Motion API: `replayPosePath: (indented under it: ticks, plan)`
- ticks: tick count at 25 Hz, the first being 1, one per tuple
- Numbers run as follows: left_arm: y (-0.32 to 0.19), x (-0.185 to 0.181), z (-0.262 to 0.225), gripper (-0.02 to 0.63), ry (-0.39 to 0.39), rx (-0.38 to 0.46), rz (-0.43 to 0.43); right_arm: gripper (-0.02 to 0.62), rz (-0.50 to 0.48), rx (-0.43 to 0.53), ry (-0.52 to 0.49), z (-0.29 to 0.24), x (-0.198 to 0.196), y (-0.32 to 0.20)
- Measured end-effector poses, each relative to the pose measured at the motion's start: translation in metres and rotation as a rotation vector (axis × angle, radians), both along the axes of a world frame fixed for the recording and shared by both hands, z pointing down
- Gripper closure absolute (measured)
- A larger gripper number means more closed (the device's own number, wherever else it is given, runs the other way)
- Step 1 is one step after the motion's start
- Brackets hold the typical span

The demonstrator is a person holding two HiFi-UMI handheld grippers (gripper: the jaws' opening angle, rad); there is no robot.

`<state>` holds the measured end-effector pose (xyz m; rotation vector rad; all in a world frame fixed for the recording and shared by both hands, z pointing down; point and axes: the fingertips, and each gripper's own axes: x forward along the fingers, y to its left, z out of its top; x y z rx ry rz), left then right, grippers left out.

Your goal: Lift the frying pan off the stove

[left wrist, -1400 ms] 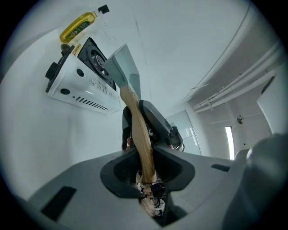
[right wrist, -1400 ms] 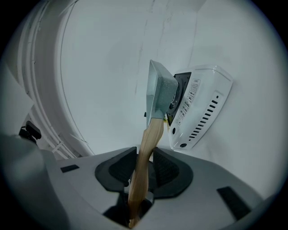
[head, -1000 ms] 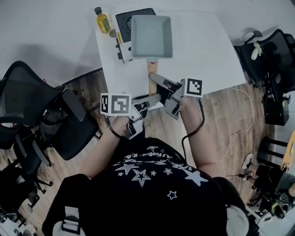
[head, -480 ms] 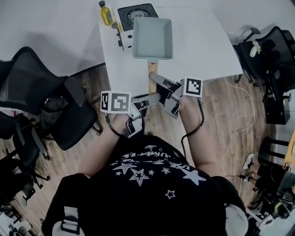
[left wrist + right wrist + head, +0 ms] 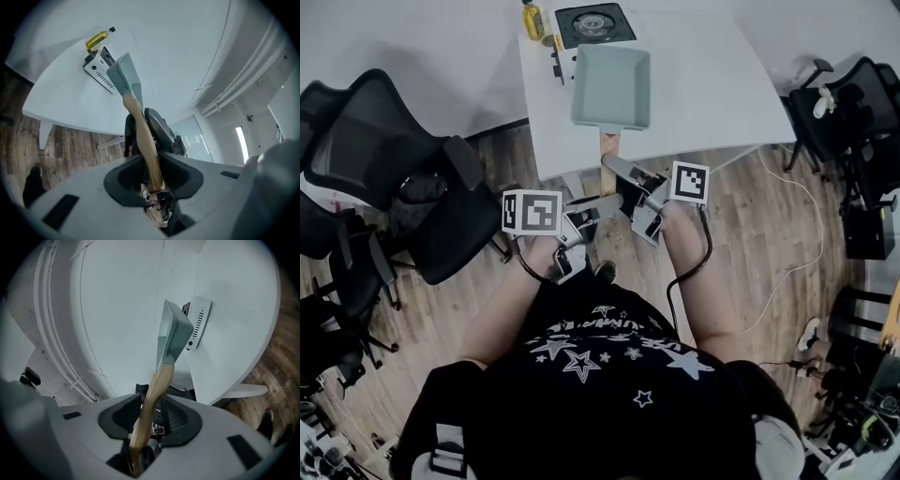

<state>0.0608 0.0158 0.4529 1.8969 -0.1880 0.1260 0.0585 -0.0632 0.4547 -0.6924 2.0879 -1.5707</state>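
The square grey frying pan (image 5: 611, 86) hangs over the white table (image 5: 712, 84), nearer me than the black stove (image 5: 593, 22) and apart from it. Its wooden handle (image 5: 607, 150) points toward me. My left gripper (image 5: 614, 200) is shut on the handle's end from the left. From the right, my right gripper (image 5: 614, 167) holds the handle a little further up; its jaws are opening, with the handle still between the pads. In the left gripper view the handle (image 5: 143, 136) runs between the jaws up to the pan (image 5: 125, 77). The right gripper view shows handle (image 5: 152, 399) and pan (image 5: 171, 336) likewise.
A yellow oil bottle (image 5: 532, 19) stands left of the stove at the table's far edge. Black office chairs (image 5: 384, 159) crowd the wooden floor on the left, and another chair (image 5: 853, 103) stands at the right. A cable trails on the floor.
The pan, which partly covered the stove a second ago, has come back toward me, so the whole burner now shows. Both grippers stay on the handle.
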Motion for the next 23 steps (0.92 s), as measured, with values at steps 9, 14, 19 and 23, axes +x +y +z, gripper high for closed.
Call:
replayPosePath:
  ticks: [9, 14, 19, 23]
  plan:
    - [0.024, -0.015, 0.004, 0.5, 0.01, -0.006, 0.011, 0.465, -0.023, 0.012, 0.036, 0.003, -0.017, 0.024]
    - [0.03, -0.037, 0.001, 0.5, 0.015, -0.007, 0.031, 0.463, -0.004, 0.014, 0.039, 0.0, -0.037, 0.03]
    - [0.036, -0.065, -0.003, 0.5, 0.018, -0.007, 0.063, 0.463, 0.032, 0.011, 0.03, -0.003, -0.062, 0.036]
    - [0.047, -0.089, -0.003, 0.5, 0.023, -0.011, 0.085, 0.463, 0.046, 0.017, 0.025, -0.005, -0.087, 0.048]
